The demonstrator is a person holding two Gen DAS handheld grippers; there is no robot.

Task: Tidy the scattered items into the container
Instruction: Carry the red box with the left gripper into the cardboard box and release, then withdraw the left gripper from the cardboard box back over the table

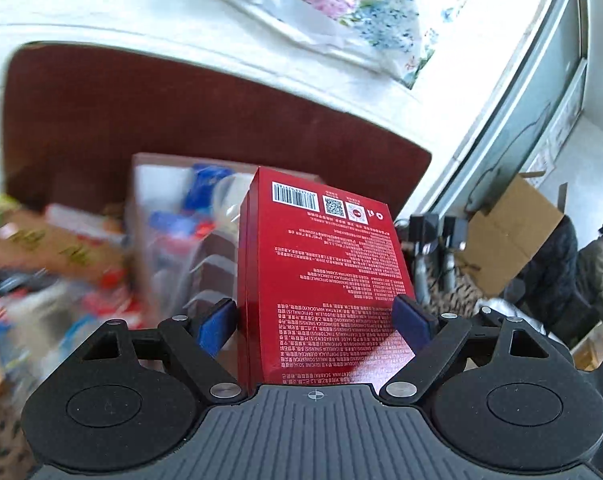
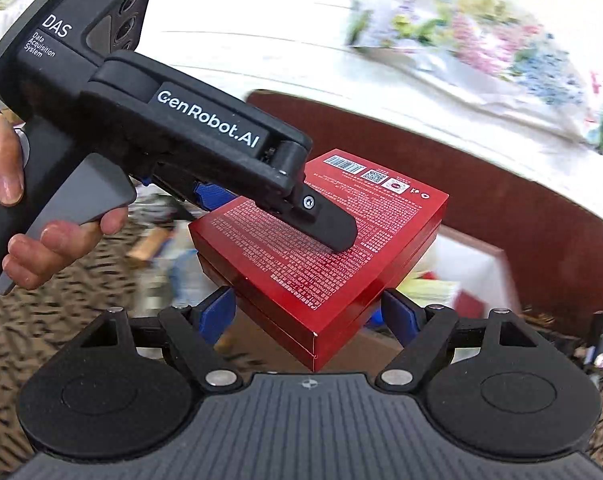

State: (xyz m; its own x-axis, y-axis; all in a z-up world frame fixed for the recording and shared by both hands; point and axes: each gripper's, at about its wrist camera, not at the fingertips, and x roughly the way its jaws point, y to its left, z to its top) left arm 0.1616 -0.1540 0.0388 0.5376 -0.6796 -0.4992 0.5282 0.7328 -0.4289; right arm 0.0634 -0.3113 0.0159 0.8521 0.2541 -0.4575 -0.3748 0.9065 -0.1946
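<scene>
A flat red box (image 1: 321, 264) with white print and a barcode is clamped between the blue pads of my left gripper (image 1: 315, 320), held in the air. In the right wrist view the same red box (image 2: 321, 256) is gripped top and bottom by the left gripper (image 2: 325, 224), held by a hand. My right gripper (image 2: 309, 312) is open; its blue pads stand on either side of the box's near corner, apart from it. The container (image 1: 141, 208), a clear bin with blue and red items inside, lies beyond the box, blurred.
Scattered packets and boxes (image 1: 53, 248) lie left of the container on a patterned carpet (image 2: 61, 280). A dark red headboard (image 1: 141, 120) and a white wall stand behind. A cardboard box (image 1: 513, 232) and seated people (image 1: 597, 264) are at the right.
</scene>
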